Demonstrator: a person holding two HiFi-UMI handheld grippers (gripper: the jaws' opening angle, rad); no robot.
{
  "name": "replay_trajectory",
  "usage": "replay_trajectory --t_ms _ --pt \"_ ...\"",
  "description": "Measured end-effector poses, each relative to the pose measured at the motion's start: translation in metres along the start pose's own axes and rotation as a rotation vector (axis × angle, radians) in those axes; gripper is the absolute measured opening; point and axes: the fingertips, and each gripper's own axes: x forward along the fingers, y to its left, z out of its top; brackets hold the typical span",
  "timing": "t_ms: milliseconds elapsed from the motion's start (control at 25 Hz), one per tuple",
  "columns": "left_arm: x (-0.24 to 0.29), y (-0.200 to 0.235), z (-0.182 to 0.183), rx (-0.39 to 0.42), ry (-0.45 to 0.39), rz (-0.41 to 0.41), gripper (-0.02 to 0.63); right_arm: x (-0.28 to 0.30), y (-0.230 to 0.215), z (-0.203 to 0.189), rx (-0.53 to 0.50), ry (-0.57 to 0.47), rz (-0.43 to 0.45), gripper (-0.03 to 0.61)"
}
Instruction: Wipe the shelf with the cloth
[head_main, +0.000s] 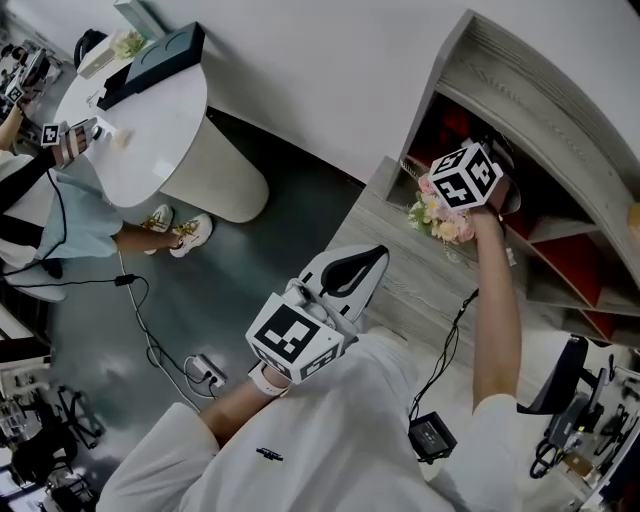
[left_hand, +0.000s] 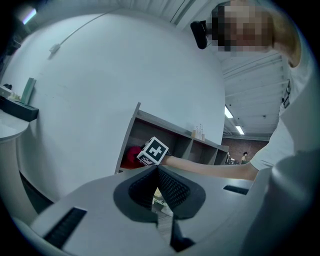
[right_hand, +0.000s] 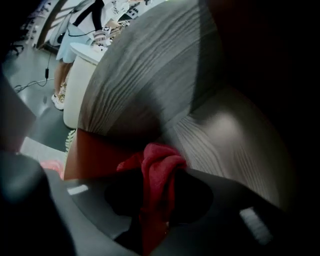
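The grey wood-grain shelf (head_main: 520, 85) with red inner panels stands at the upper right. My right gripper (right_hand: 159, 186) is shut on a bunched red cloth (right_hand: 161, 167), which rests against the wood surface (right_hand: 220, 135) inside an end compartment. In the head view only that gripper's marker cube (head_main: 465, 177) shows, at the compartment mouth; its jaws are hidden inside. The left gripper view shows the same cube (left_hand: 153, 151) with the red cloth (left_hand: 130, 156) behind it. My left gripper (head_main: 352, 270) hangs shut and empty near my chest, away from the shelf.
A small bunch of pink and white flowers (head_main: 440, 222) sits on the wood counter (head_main: 400, 275) just below the right gripper. A round white table (head_main: 150, 120) with a seated person stands far left. Cables and a power strip (head_main: 205, 372) lie on the dark floor.
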Motion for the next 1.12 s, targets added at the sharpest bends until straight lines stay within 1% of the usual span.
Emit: replay_trajectory --t_ms 200,400,600,720,880,1120 --pt "0.004 -0.015 -0.002 0.008 -0.001 -0.044 0.002 -0.011 -0.014 -0.036 0.068 0.062 -0.069 0.110" --pt "0.002 -0.023 0.004 0.025 -0.007 -0.083 0.002 -0.024 -0.028 -0.071 0.209 0.146 -0.115 0.110" --pt "-0.003 -0.024 0.004 0.020 -0.010 -0.097 0.002 -0.037 -0.039 -0.101 0.337 0.219 -0.171 0.110" --pt "-0.006 -0.023 0.007 0.019 -0.021 -0.104 0.002 -0.042 -0.044 -0.117 0.457 0.243 -0.202 0.110" --pt "-0.015 -0.014 0.009 0.005 -0.039 -0.092 0.002 -0.049 -0.051 -0.125 0.596 0.261 -0.234 0.110" --pt "-0.027 -0.003 0.012 -0.011 -0.055 -0.079 0.002 -0.062 -0.057 -0.147 0.728 0.300 -0.316 0.109"
